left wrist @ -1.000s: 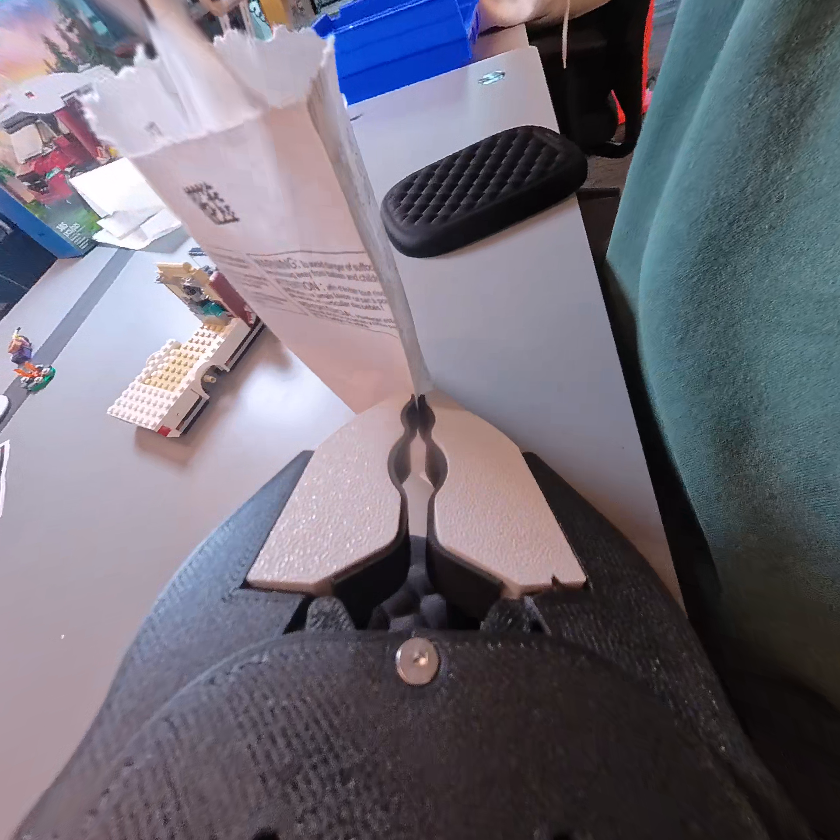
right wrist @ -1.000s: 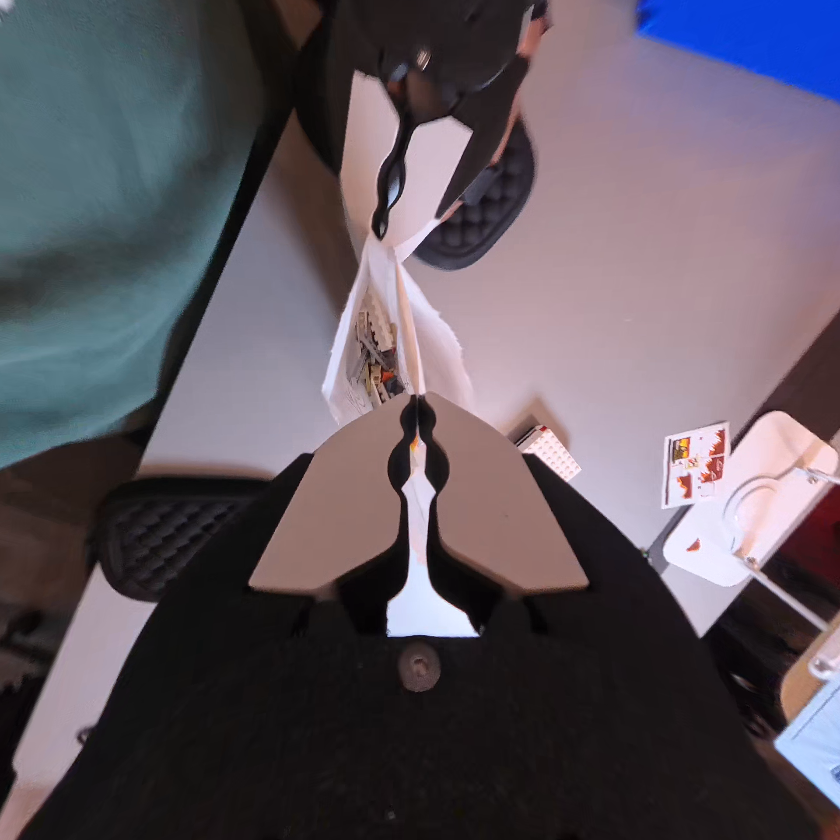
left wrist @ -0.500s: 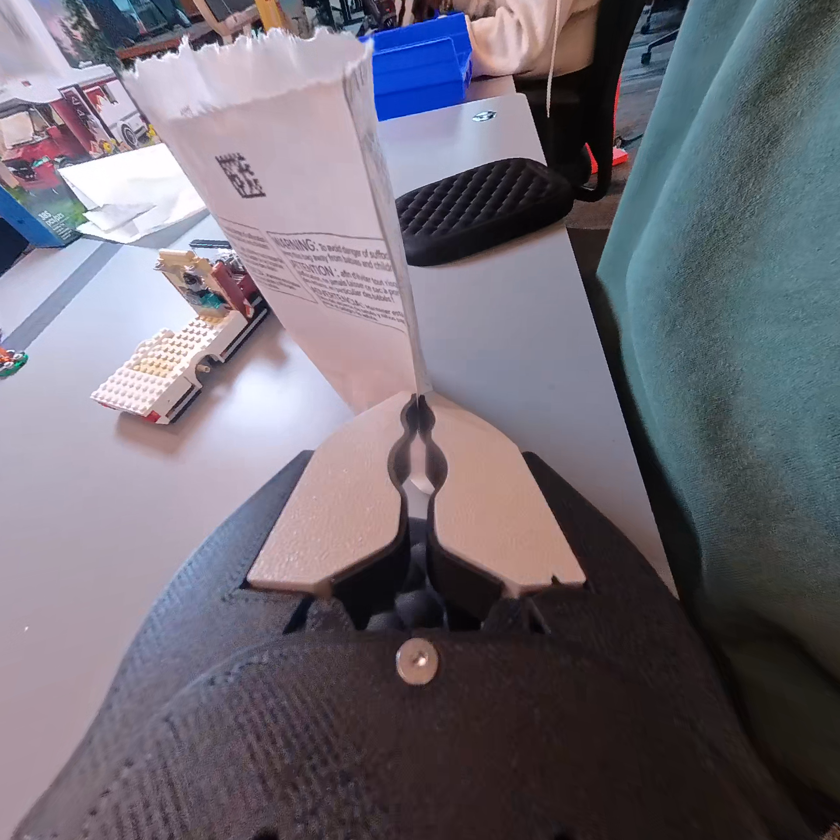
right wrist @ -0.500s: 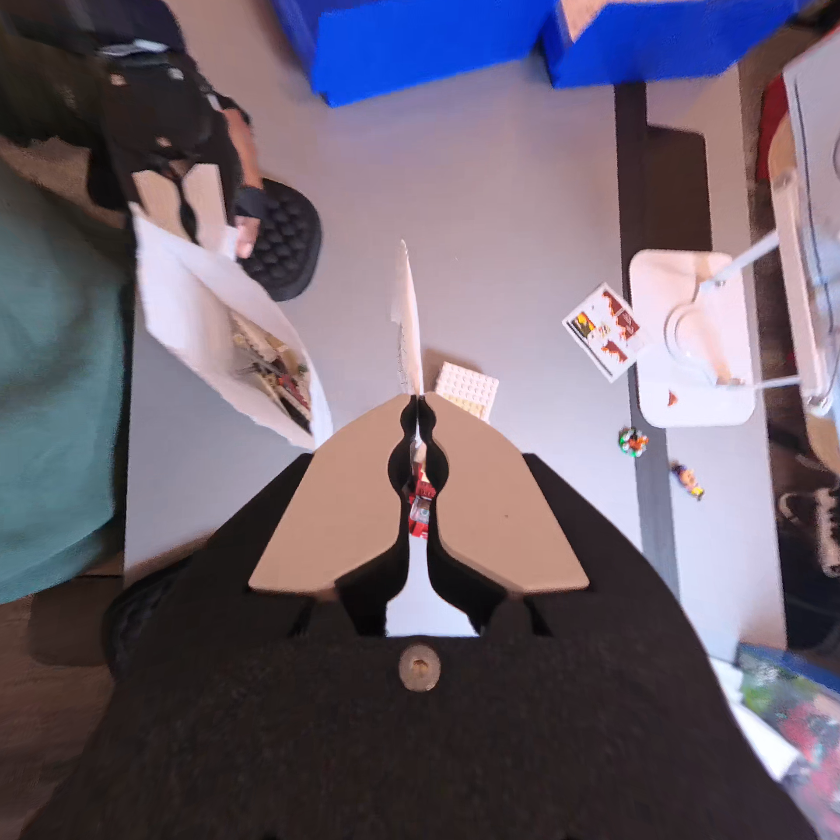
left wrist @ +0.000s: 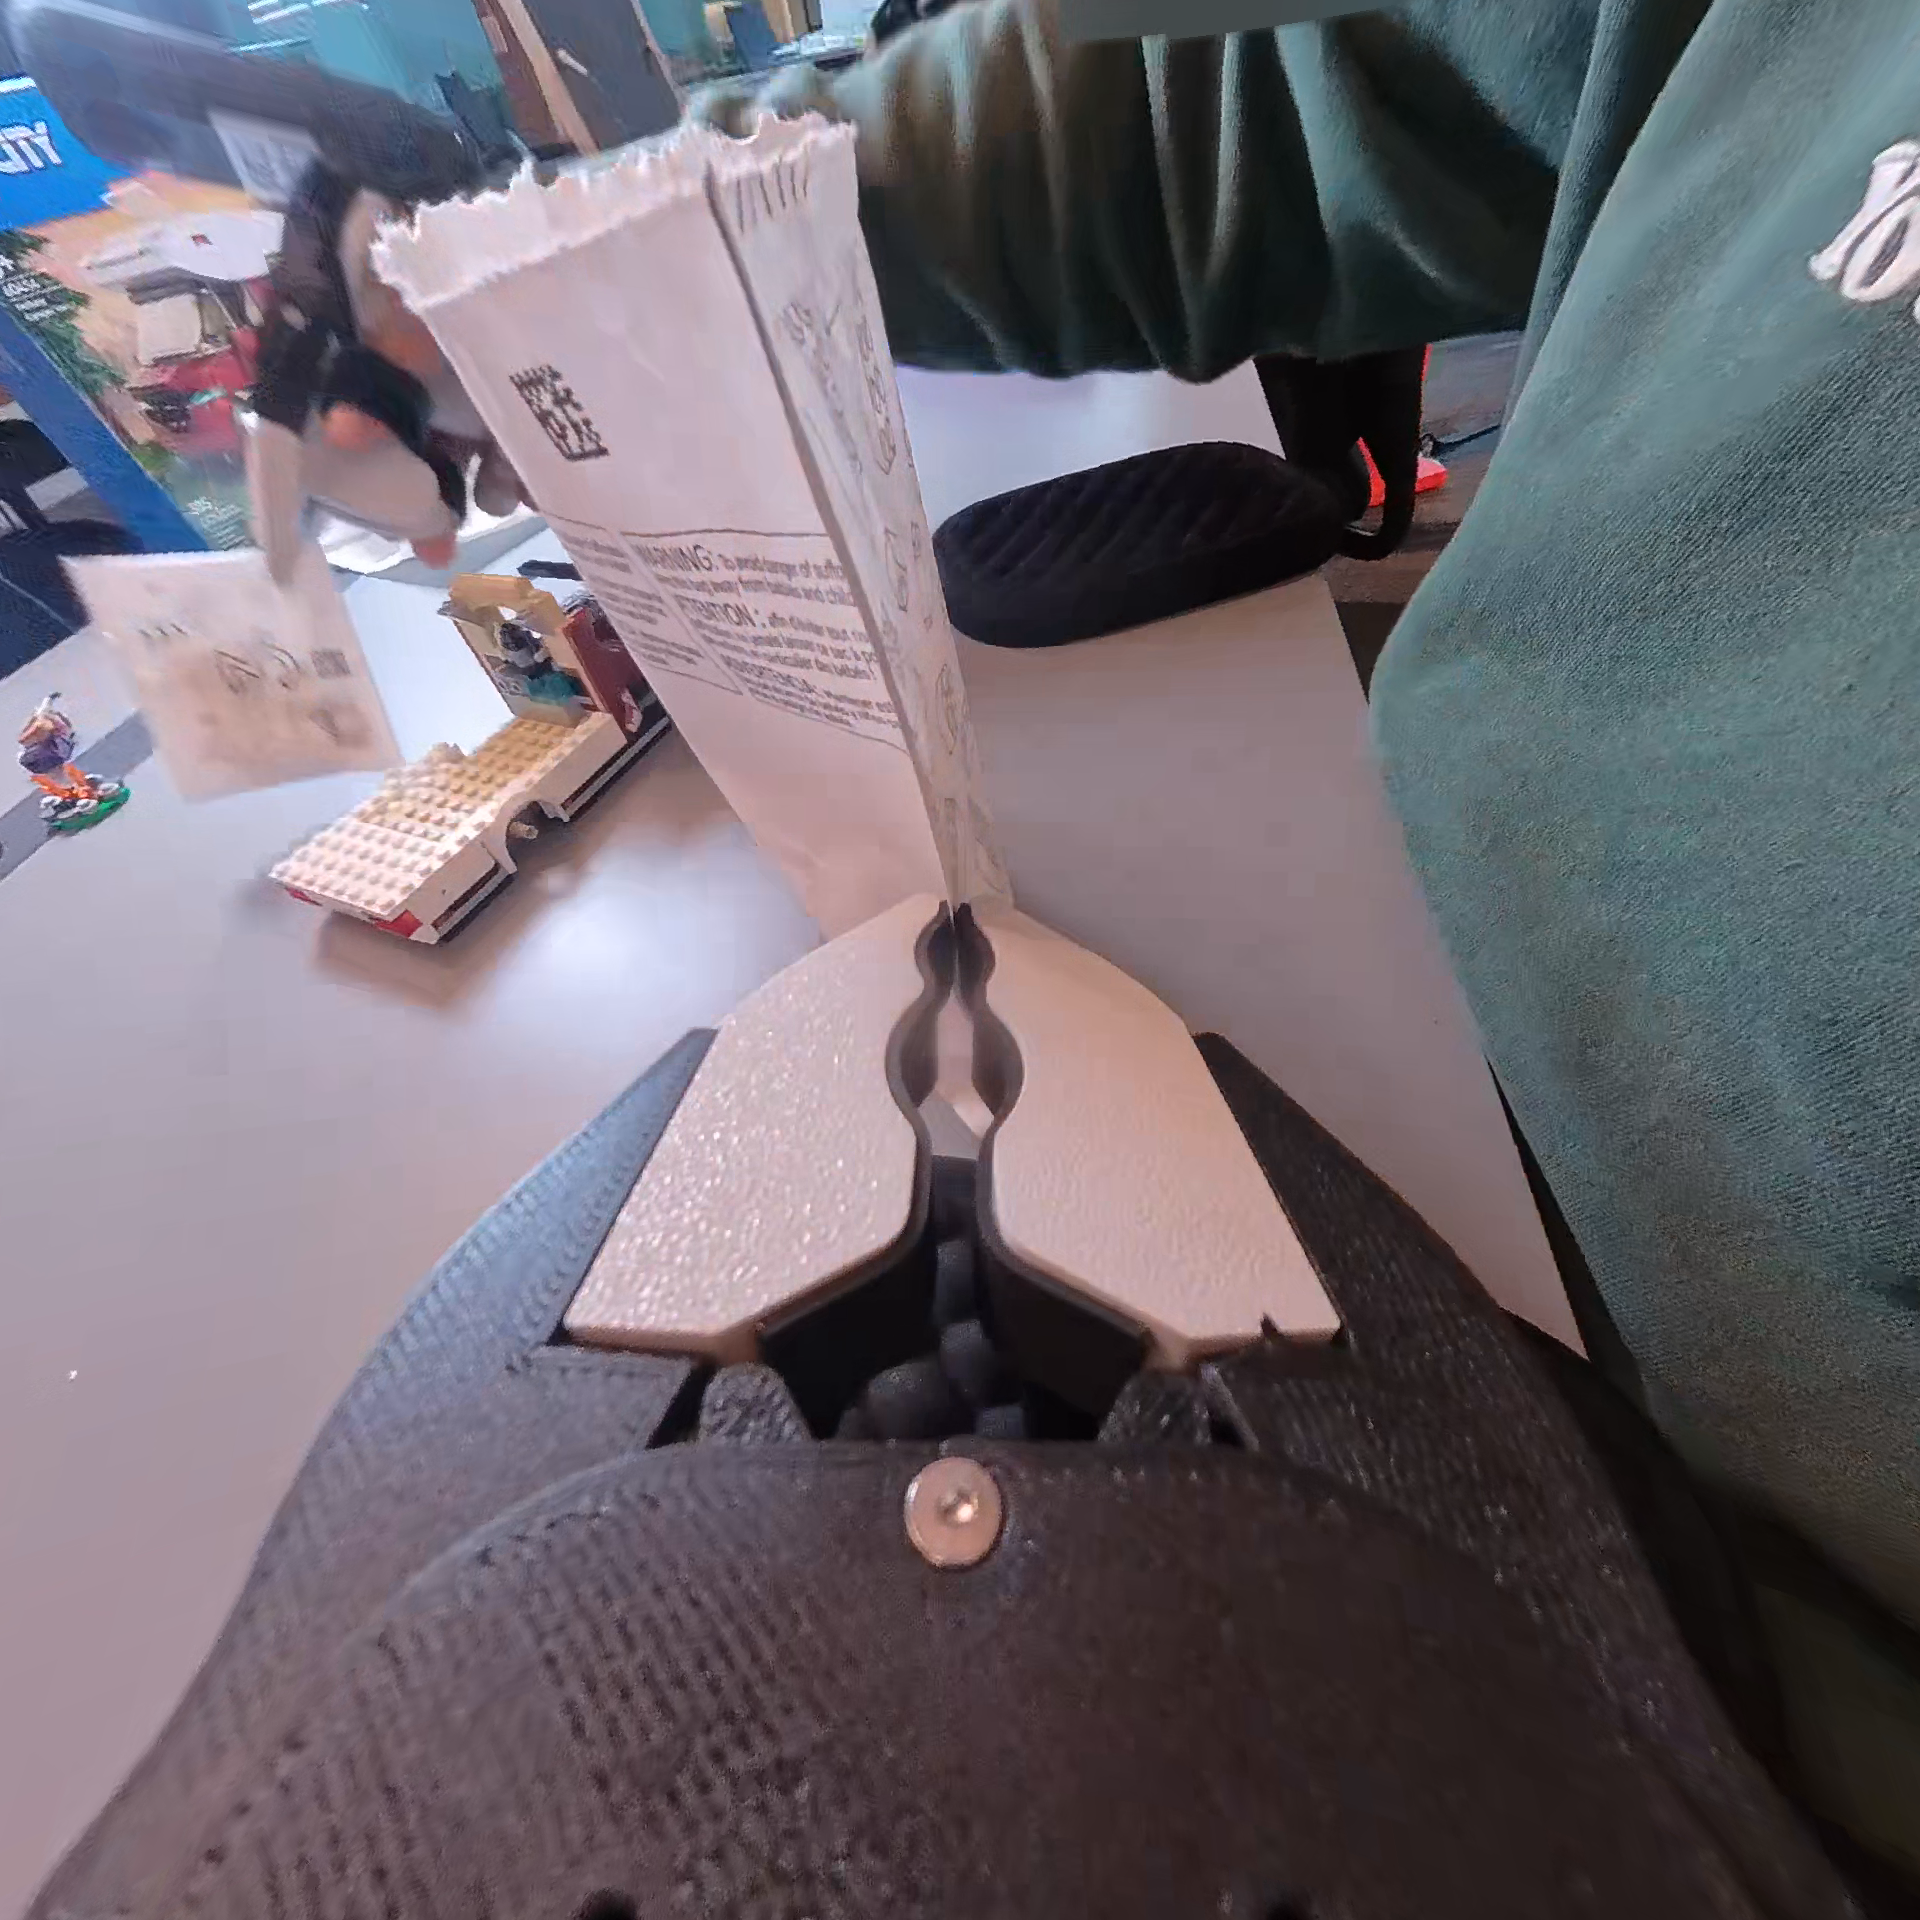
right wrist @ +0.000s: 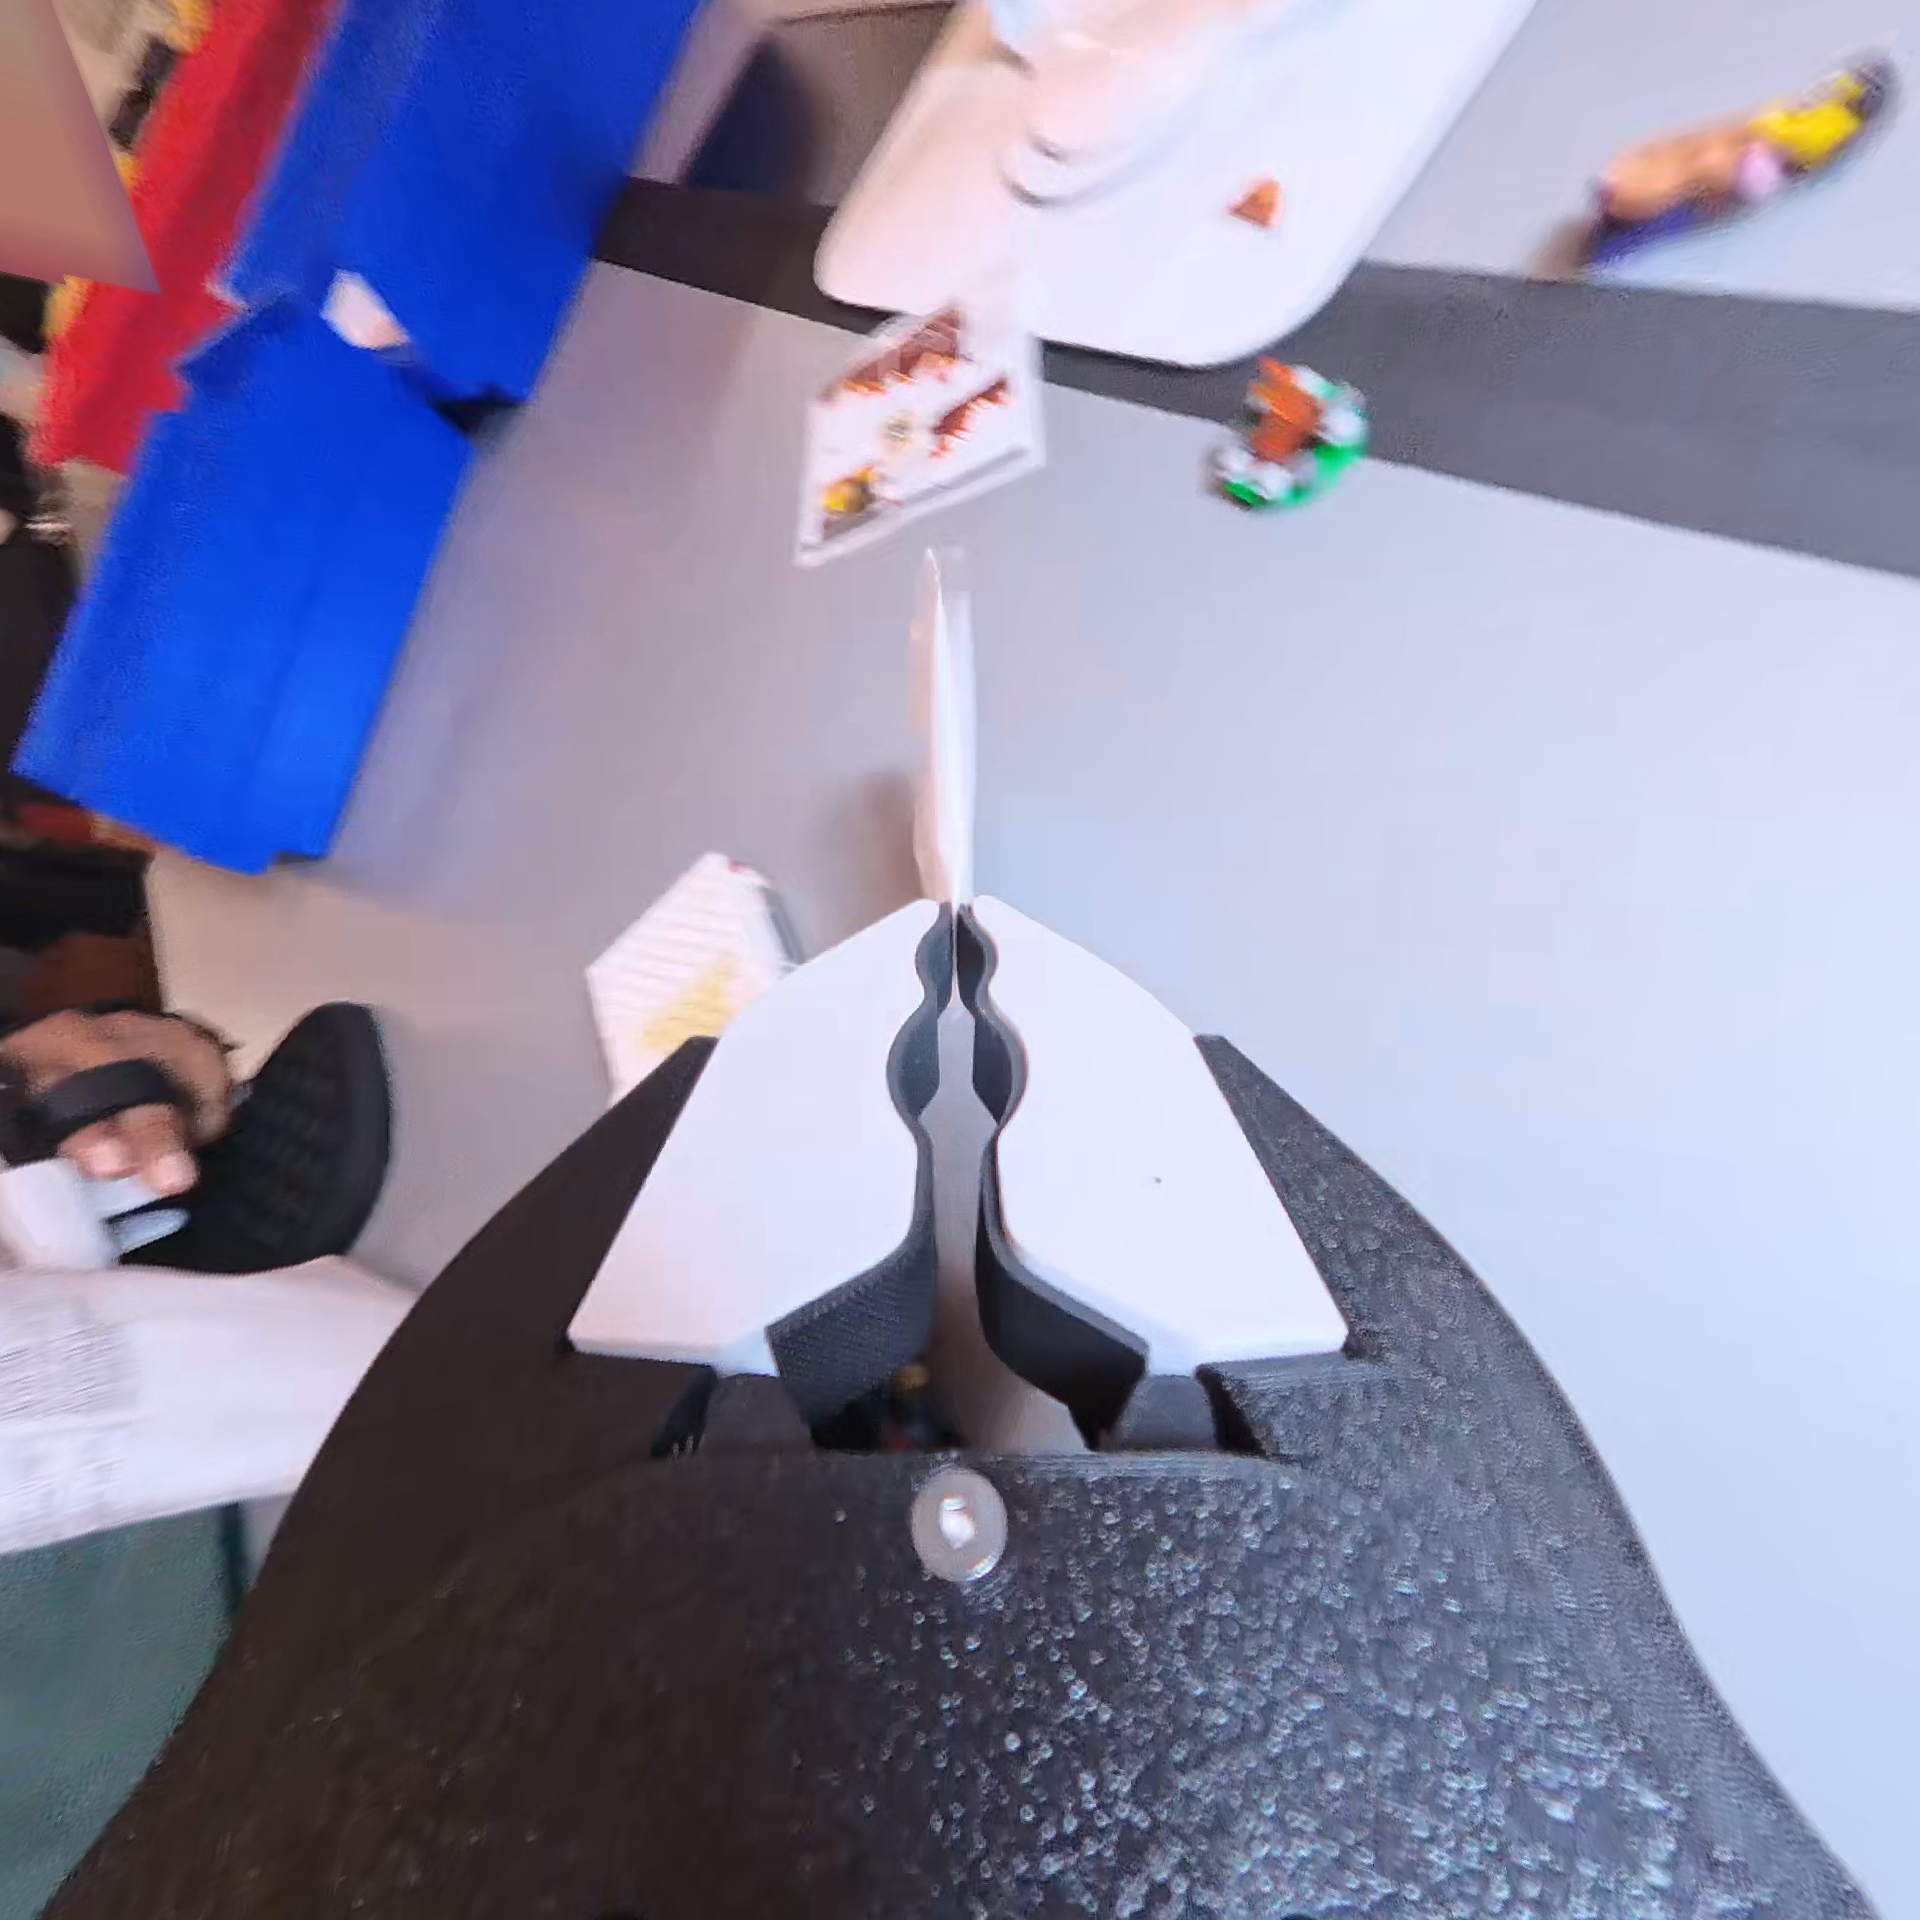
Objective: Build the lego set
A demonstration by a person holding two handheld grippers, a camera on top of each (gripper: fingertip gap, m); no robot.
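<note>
My left gripper (left wrist: 954, 914) is shut on the lower corner of a white paper bag (left wrist: 675, 499), which stands upright with a torn, open top. My right gripper (right wrist: 956, 914) is shut on a torn-off paper strip (right wrist: 951, 748), seen edge-on above the grey table. In the left wrist view the right gripper (left wrist: 281, 540) holds that strip (left wrist: 239, 665) at the far left, apart from the bag. The partly built white and tan lego vehicle (left wrist: 488, 790) sits on the table behind the bag; it also shows in the right wrist view (right wrist: 686, 966). The bag's contents are hidden.
A black padded rest (left wrist: 1132, 540) lies at the table edge. A person's green sleeve (left wrist: 1662, 727) fills the right side. A sticker sheet (right wrist: 920, 436), a white tray (right wrist: 1143, 187), small lego figures (right wrist: 1288, 436), blue bins (right wrist: 260, 582) and the set's box (left wrist: 104, 343) lie farther off. One gripper's finger ends stand about 35 cm off the other's.
The right gripper has torn the top strip off the bag and carried it away over the table. The left gripper still holds the bag, now open at the top.
</note>
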